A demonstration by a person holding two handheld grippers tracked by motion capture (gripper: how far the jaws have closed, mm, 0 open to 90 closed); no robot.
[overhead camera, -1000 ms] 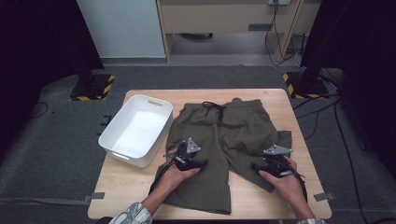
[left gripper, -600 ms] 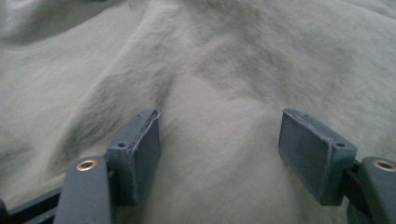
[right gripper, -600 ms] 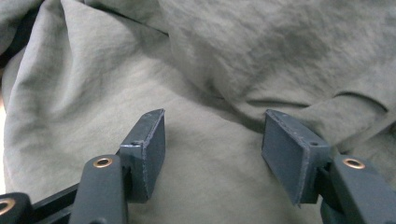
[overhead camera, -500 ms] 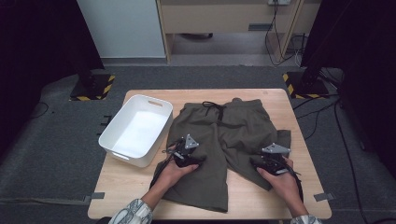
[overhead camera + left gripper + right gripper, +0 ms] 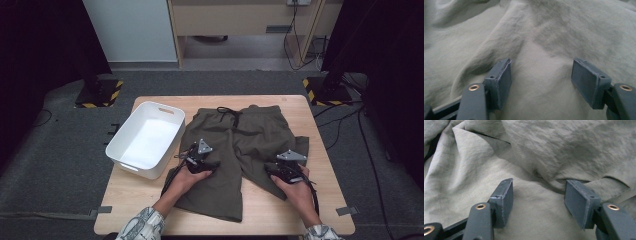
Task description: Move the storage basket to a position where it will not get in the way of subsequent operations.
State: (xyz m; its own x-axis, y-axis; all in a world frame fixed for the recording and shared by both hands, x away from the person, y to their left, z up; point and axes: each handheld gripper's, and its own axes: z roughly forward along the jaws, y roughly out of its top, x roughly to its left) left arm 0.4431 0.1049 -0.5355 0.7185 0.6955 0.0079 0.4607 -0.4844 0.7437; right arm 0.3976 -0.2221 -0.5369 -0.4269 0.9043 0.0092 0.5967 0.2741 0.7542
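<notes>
Early in the job, by the look of it: olive shorts [image 5: 235,145] spread out flat on the wooden table [image 5: 300,210], no fold made yet, nothing in the white bin [image 5: 122,162] just to the left. Smoothing and gathering apparently under way; folding, and perhaps stowing, left to do.

Left gripper [image 5: 541,75] down on the left leg, right gripper [image 5: 537,195] down on the right leg, near a rumpled ridge of cloth. Both sets of jaws standing apart, just now closing in somewhat, with fabric lying between the pads but not pinched. No grip on anything so far.

Waistband [image 5: 235,109] and black drawstring [image 5: 231,115] at the far side, leg openings toward the near edge. Long axis running far to near, slightly slanted to the left at the near end. Left leg reaching almost to the near edge; right leg shorter-looking, bunched toward the right.
</notes>
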